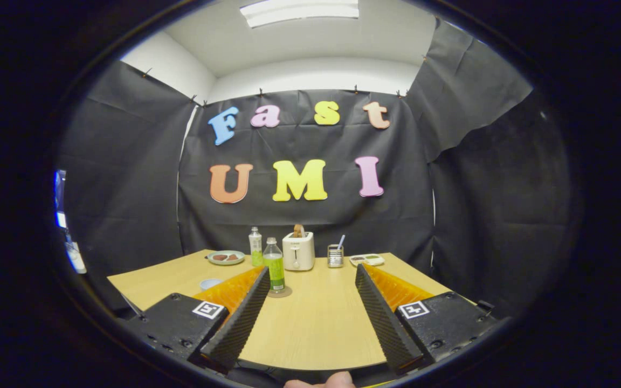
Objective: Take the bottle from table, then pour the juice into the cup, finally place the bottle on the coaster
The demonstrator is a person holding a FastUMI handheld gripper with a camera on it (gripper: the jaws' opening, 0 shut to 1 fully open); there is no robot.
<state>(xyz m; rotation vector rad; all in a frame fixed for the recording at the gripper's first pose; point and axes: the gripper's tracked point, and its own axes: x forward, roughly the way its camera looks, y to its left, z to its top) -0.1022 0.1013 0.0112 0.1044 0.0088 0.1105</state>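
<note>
A clear bottle with green juice and a pale cap stands upright on a round brownish coaster, just ahead of my left finger's tip. A small pale cup sits left of it, partly hidden behind my left finger. My gripper is open and wide, with bare tabletop between its fingers and nothing held. Both fingers are apart from the bottle.
Beyond the bottle on the wooden table stand a second bottle, a white toaster, a metal holder, a green plate and a flat tray. Black cloth walls close the booth.
</note>
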